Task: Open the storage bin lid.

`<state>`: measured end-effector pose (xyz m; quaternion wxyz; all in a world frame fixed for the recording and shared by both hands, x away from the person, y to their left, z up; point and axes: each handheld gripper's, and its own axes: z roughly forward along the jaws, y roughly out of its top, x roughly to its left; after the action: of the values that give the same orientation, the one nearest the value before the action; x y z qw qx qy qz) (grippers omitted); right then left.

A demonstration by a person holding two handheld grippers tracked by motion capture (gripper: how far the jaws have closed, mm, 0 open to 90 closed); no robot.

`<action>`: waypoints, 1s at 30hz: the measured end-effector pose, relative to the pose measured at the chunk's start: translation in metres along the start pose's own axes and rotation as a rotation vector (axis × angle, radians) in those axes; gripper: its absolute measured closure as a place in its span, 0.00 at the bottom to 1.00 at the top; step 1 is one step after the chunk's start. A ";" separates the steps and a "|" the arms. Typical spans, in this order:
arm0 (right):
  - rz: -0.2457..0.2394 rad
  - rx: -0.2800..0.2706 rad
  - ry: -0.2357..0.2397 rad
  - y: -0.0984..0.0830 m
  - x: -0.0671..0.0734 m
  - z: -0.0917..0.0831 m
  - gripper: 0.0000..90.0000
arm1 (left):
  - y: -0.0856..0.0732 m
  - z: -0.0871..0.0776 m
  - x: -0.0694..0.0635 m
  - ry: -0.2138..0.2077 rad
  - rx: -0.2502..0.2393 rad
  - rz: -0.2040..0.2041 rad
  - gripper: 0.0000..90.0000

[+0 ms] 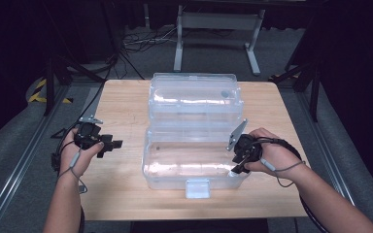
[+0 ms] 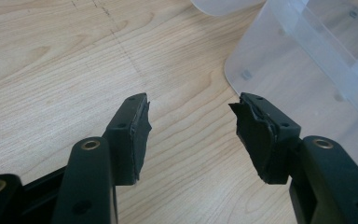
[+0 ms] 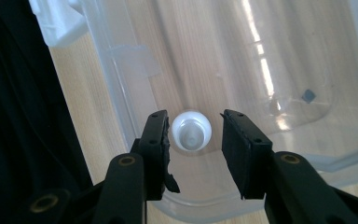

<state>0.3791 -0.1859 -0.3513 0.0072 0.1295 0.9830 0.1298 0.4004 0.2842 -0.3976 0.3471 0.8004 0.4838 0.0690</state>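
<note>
A clear plastic box point(image 1: 194, 167) stands open in the middle of the wooden table point(image 1: 121, 194), its lid point(image 1: 194, 97) tipped back behind it. My right gripper point(image 1: 235, 167) hangs over the box's near right corner and points down into it. In the right gripper view a small round white cap-like thing point(image 3: 192, 130) lies on the box floor between the jaws of my right gripper point(image 3: 193, 119); the pads stand apart from it. My left gripper point(image 1: 114, 144) is held over bare table left of the box, and my left gripper point(image 2: 189, 105) is open with nothing between its pads.
The box's front latch point(image 1: 197, 188) juts toward the table's near edge. A corner of the box point(image 2: 284, 60) lies just right of the left jaws. Dark floor, cables and a metal stand point(image 1: 218, 29) lie beyond the table's far edge.
</note>
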 end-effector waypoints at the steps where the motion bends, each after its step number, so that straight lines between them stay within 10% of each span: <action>1: -0.004 -0.006 -0.003 0.000 0.001 -0.003 0.69 | 0.000 0.000 0.000 0.000 0.001 0.000 0.49; 14: -0.050 -0.028 0.033 0.011 0.020 -0.011 0.67 | 0.003 0.000 -0.004 -0.003 0.001 0.014 0.49; 30: -0.106 0.048 0.080 0.022 0.029 0.025 0.68 | 0.003 0.000 -0.005 -0.035 0.002 0.018 0.50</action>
<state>0.3582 -0.1519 -0.3690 -0.0282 0.0721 0.9909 0.1105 0.4008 0.2792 -0.3947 0.3543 0.8062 0.4703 0.0576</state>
